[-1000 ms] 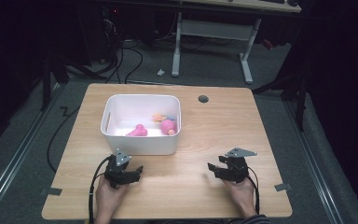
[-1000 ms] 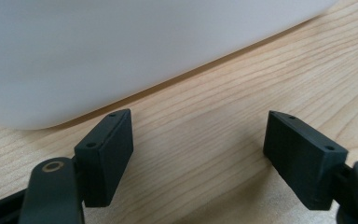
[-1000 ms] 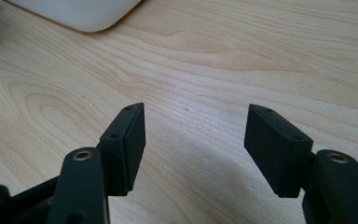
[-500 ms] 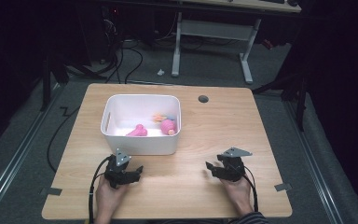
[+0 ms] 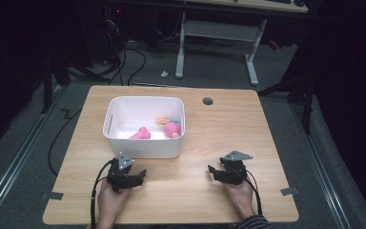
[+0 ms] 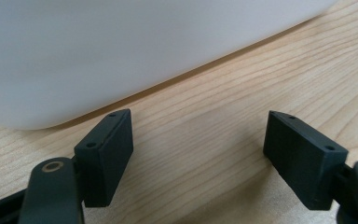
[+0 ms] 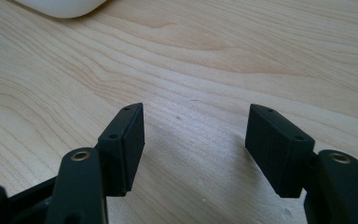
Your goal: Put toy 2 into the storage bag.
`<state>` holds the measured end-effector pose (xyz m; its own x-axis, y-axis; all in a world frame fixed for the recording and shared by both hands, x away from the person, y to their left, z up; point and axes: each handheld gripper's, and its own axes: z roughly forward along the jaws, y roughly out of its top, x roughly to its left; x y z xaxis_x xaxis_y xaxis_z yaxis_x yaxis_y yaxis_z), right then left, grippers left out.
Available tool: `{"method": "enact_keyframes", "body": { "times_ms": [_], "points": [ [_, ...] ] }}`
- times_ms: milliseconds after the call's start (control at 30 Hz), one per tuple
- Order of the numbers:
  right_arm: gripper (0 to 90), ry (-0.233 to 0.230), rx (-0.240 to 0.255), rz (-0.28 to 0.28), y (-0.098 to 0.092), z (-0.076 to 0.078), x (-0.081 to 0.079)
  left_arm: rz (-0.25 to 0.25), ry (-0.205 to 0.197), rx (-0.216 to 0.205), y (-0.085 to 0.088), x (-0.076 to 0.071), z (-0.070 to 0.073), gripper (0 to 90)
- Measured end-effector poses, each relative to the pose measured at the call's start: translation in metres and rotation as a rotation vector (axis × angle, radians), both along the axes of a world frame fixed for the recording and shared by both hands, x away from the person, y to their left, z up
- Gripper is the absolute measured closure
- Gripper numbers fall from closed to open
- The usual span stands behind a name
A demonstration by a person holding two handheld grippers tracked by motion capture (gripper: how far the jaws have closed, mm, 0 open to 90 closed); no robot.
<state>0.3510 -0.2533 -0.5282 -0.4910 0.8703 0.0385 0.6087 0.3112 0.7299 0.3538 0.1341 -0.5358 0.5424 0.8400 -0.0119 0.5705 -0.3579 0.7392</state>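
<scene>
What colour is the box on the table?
White. The box shows best in the high view, with pink toys inside.

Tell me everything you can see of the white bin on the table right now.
The white bin is a rectangular open-topped tub with rounded corners, plastic by its look, with a handle slot in its left wall. It stands upright on the wooden table, left of centre. Inside lie pink toys and a pink and orange one. The left claw sits just before its near wall, not touching.

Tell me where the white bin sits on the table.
In the high view, the white bin sits left of the table's centre, just beyond the left claw, with pink toys inside.
</scene>
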Motion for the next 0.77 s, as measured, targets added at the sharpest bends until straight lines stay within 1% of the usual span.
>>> {"method": "enact_keyframes", "body": {
  "times_ms": [67,200,233,267,300,367,633,700,767],
  "points": [
    [36.2,-0.005,-0.004,0.002,0.001,-0.0026,0.0,0.0,0.0,0.0,0.0,0.0,0.0,24.4],
    [33.1,-0.006,-0.02,0.01,0.0029,-0.0027,-0.0007,0.0,0.0,0.001,-0.0001,-0.0001,0.0,24.3],
    [32.5,-0.011,-0.029,0.015,0.0036,-0.0029,-0.0007,0.0,0.0,0.0,-0.0001,-0.0001,0.0,24.3],
    [31.6,-0.016,-0.052,0.02,0.0058,-0.0031,-0.0015,0.0,0.0,0.001,0.0,-0.0002,0.0,24.3],
    [31.7,-0.024,-0.062,0.029,0.0074,-0.0032,-0.0022,-0.001,0.0,0.001,-0.0001,-0.0001,0.0,24.3],
    [31.1,-0.015,-0.055,0.03,0.0069,-0.0032,-0.0019,0.0,0.0,0.001,-0.0001,-0.0002,0.0,24.3],
    [27.8,-0.014,-0.058,0.044,0.0076,-0.0034,-0.0021,-0.001,0.0,0.001,-0.0001,-0.0002,0.0,24.1],
    [26.8,-0.011,-0.058,0.042,0.0084,-0.0034,-0.0024,-0.001,-0.001,0.001,-0.0001,-0.0003,-0.0001,24.0],
    [25.8,-0.013,-0.061,0.03,0.0097,-0.0035,-0.0026,-0.001,-0.001,0.001,-0.0002,-0.0003,-0.0001,23.9]
  ]
}}
